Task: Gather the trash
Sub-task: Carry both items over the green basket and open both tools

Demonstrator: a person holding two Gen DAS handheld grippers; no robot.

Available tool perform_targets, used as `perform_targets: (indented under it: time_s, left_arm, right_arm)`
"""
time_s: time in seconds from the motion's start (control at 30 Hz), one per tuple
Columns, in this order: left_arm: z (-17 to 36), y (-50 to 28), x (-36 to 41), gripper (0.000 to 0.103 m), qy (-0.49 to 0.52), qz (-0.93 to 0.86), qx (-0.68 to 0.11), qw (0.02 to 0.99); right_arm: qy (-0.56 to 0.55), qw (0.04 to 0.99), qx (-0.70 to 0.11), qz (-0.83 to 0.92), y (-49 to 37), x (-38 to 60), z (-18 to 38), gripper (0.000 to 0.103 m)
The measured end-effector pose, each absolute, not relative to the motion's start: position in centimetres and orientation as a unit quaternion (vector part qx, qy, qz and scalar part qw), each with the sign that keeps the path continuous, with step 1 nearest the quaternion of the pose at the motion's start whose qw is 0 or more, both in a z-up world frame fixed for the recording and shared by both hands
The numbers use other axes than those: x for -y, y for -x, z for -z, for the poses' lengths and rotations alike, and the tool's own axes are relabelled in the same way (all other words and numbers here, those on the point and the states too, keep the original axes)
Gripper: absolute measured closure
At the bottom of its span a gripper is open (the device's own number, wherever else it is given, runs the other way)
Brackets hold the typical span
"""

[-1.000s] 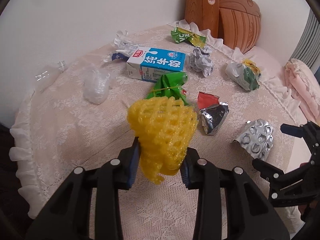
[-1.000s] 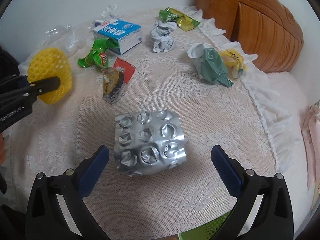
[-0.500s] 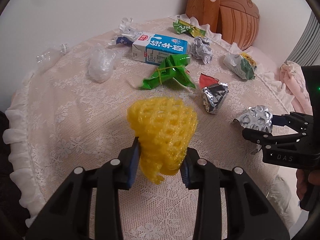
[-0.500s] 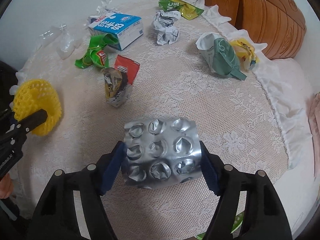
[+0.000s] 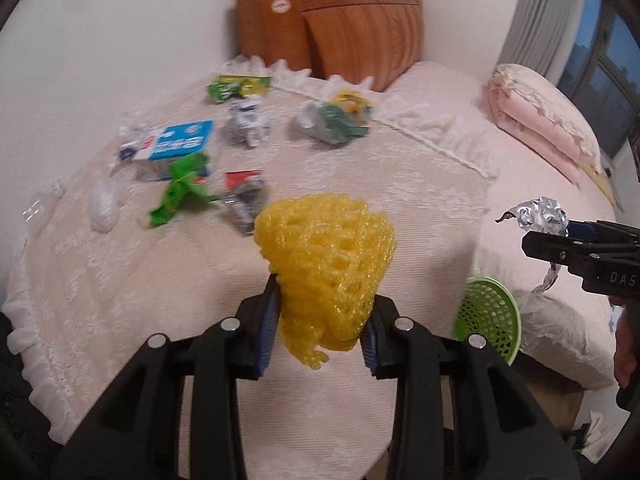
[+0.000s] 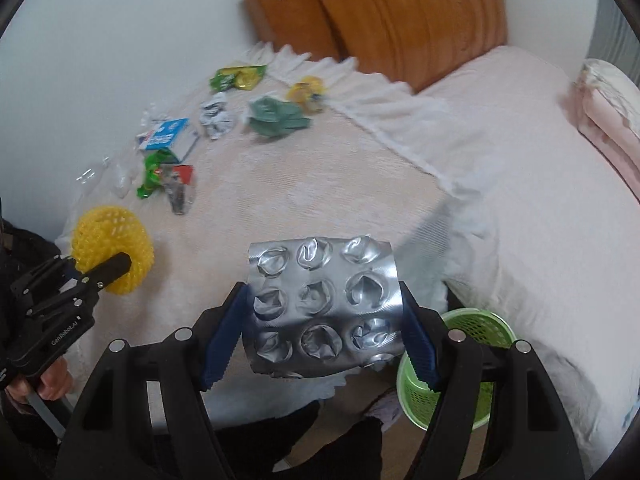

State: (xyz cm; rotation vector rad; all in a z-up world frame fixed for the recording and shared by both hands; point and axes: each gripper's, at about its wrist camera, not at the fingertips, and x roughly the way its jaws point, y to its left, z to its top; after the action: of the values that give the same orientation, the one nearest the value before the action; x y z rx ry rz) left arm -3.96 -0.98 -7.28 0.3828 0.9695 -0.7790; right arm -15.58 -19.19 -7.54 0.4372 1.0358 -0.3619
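Note:
My left gripper (image 5: 318,330) is shut on a yellow foam fruit net (image 5: 326,264) and holds it above the table; it also shows in the right wrist view (image 6: 112,250). My right gripper (image 6: 322,324) is shut on a silver blister pack (image 6: 324,306), lifted past the table's edge; the pack also shows in the left wrist view (image 5: 540,218). A green mesh basket (image 6: 480,364) stands on the floor below the right gripper, also in the left wrist view (image 5: 490,314).
On the lace-covered round table (image 5: 120,300) lie a blue milk carton (image 5: 176,146), green wrapper (image 5: 182,192), foil packet (image 5: 244,200), crumpled paper (image 5: 246,126), clear plastic (image 5: 102,206) and other wrappers (image 5: 334,122). A pink bed (image 5: 460,120) and wooden headboard (image 5: 360,28) lie beyond.
My right gripper closed on the blister pack and lifted it off the table towards the right. Both grippers rose and swung right; the green basket came into view.

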Motion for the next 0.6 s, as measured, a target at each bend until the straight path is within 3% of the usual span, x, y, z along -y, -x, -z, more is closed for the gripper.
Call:
perform_targets:
  time_s: [0.3,0.6]
  left_arm:
    - [11.2,16.7,17.6,0.069,-0.234,0.517,-0.488,0.663]
    - [15.0,24.5,26.3,0.068,-0.289,0.527,-0.490,0.631]
  right_arm:
    - [-0.254,0.779,-0.471,0.327,32.1,29.7,10.2,0.031]
    - [-0.279,0.770,-0.459,0.344,39.3,34.1,11.6,0.031]
